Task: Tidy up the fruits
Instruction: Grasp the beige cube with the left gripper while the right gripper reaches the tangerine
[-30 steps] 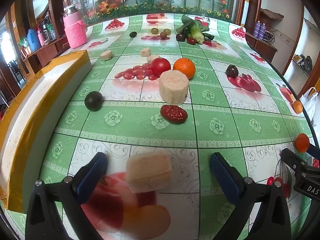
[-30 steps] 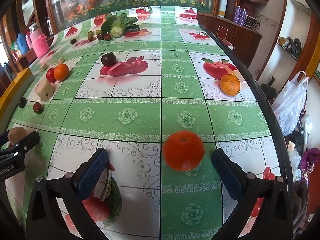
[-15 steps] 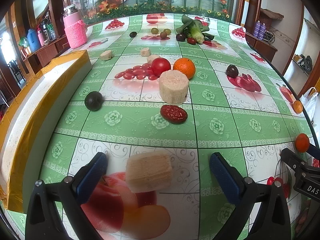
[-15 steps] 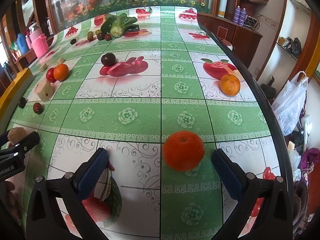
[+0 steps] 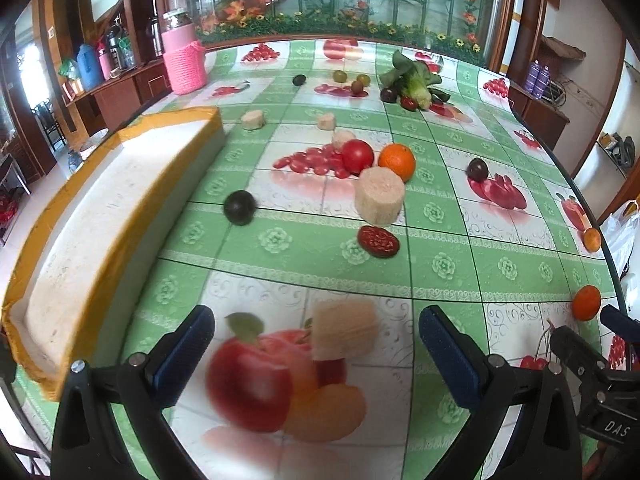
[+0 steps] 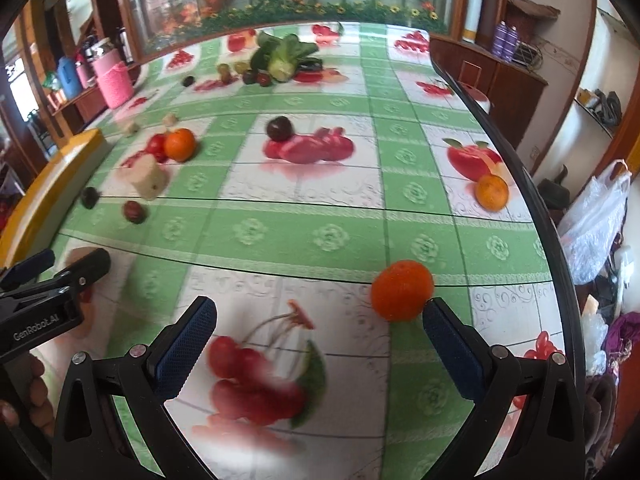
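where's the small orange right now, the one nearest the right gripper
In the right wrist view the small round orange sits on the table just ahead of the open right gripper, close beside its right finger.

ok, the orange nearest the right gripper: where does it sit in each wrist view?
Left wrist: orange far right, at the table edge, just above the right gripper.
Right wrist: same orange lower centre-right, just ahead of the right-hand finger.
Shared landmark: tan cylinder block beside another orange.

The right claw (image 6: 318,334) gapes wide over the tablecloth (image 6: 320,236), a tangerine (image 6: 402,290) touching its right finger (image 6: 452,348).
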`<move>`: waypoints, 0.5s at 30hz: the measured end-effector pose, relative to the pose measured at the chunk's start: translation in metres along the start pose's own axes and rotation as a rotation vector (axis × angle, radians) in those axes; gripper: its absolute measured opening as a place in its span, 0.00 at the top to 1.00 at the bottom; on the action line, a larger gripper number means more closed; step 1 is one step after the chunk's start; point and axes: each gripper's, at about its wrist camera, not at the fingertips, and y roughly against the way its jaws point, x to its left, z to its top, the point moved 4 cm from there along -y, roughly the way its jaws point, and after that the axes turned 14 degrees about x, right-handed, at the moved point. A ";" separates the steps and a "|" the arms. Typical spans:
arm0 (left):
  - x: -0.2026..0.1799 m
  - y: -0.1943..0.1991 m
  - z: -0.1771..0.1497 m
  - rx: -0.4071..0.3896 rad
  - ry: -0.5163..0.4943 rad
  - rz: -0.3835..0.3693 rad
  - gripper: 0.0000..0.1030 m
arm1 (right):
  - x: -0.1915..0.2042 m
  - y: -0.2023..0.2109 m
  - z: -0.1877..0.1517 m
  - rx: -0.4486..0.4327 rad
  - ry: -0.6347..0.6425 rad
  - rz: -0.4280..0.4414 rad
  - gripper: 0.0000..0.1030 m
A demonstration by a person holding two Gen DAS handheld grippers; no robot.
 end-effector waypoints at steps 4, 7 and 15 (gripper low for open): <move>0.022 0.020 -0.003 -0.029 0.013 0.019 0.00 | 0.016 0.009 -0.004 0.002 -0.001 0.020 0.00; 0.036 0.030 -0.003 -0.048 0.008 0.027 0.00 | 0.030 0.014 -0.006 -0.002 0.011 -0.006 0.00; 0.062 0.045 -0.005 -0.101 -0.013 0.012 0.00 | 0.049 0.037 -0.009 -0.101 -0.006 -0.048 0.00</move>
